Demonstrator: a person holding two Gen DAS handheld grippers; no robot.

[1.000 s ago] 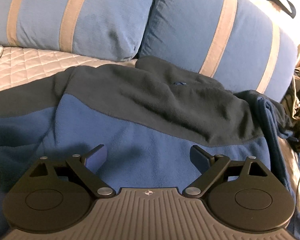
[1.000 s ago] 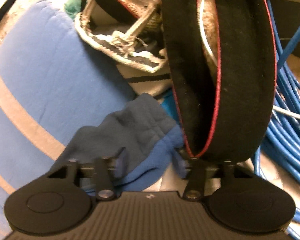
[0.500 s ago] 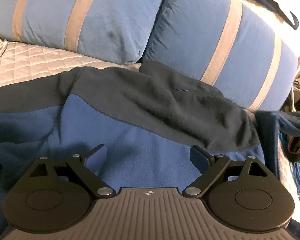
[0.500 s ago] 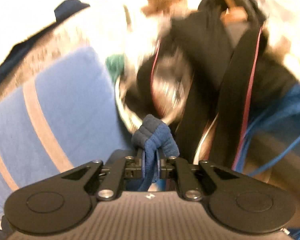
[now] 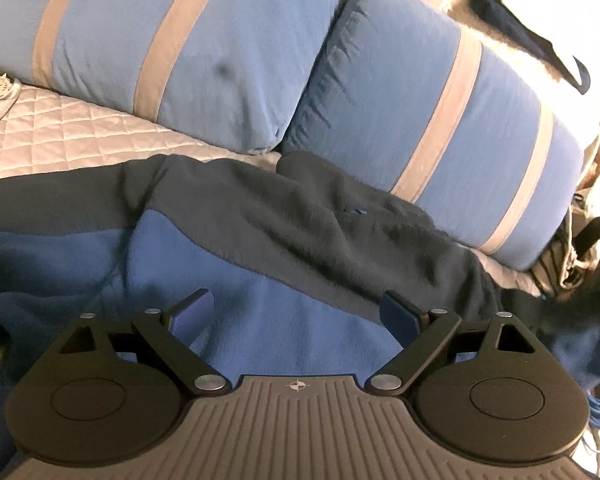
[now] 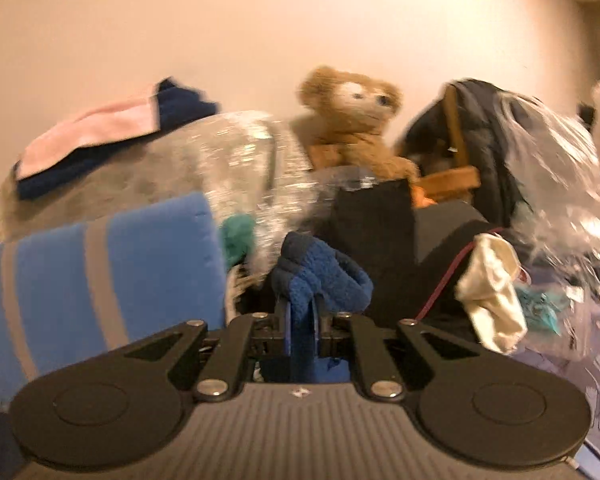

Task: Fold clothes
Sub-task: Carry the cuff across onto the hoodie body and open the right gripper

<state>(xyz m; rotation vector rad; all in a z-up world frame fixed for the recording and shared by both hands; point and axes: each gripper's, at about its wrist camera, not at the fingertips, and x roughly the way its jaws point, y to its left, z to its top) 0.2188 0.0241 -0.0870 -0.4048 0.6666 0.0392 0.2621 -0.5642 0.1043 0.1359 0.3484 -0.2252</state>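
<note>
My landmark is the fleece jacket, spread flat on the quilted bed cover. Directly behind it two pillows lean side by side, the right pillow touching its far edge. My left gripper hangs over its near part, nothing between the fingers. Off its right side my right gripper pinches its sleeve cuff, raised above the bed. Behind the cuff sits a clutter pile: teddy bear on top, plastic bag right of the bear.
</note>
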